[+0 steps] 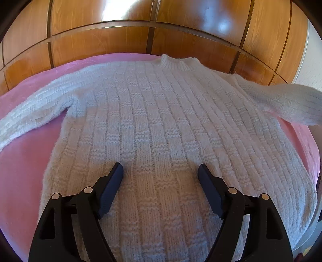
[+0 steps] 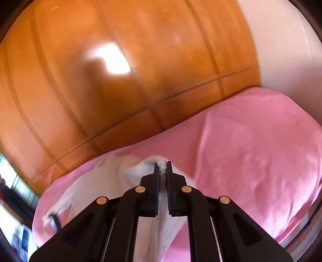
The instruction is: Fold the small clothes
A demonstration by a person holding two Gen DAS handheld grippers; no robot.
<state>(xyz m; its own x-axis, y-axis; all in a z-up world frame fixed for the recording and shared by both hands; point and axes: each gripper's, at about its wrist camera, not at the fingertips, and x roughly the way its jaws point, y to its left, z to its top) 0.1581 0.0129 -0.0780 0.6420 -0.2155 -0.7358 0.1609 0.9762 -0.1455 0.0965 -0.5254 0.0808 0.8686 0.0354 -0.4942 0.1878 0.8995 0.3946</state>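
One white sweater (image 1: 161, 121); right gripper (image 2: 163, 167) clamps one sleeve (image 2: 161, 221).

the sweater (image 1: 161, 112) was white, knitted in vertical ribs crossed by short bands of a basket-weave pattern. the bed cover (image 1: 22, 171) was plain pink. the wardrobe (image 1: 120, 40) behind was glossy orange-brown wood with dark seams. the tongs (image 1: 160, 173) were black.

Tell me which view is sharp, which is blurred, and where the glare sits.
Left wrist view: sharp, sweater knit crisp, glare on the wooden panels. Right wrist view: smeared by motion, only the right tongs sharp, a bright glare patch on the wood.
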